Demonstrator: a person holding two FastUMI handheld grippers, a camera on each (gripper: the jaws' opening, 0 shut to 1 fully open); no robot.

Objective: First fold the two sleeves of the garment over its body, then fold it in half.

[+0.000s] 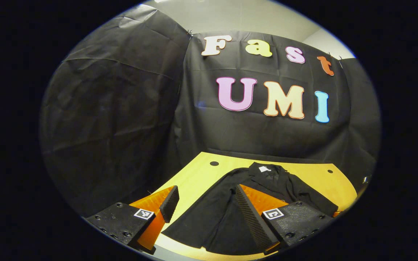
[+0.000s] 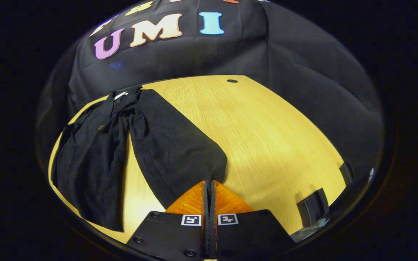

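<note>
A black, thin-fabric jacket-like garment (image 2: 96,156) lies spread on the yellow wooden table (image 2: 267,137), collar toward the far edge beside the booth wall, hem toward the near edge. Its long black sleeve (image 2: 176,152) stretches out across bare table, cuff end meeting the right gripper (image 2: 209,188), whose fingers stand pressed together at that cuff, apparently pinching it to carry it over the body. The left gripper (image 1: 203,206) hovers wide open above the garment's lower body, holding nothing, likely waiting its turn
</note>
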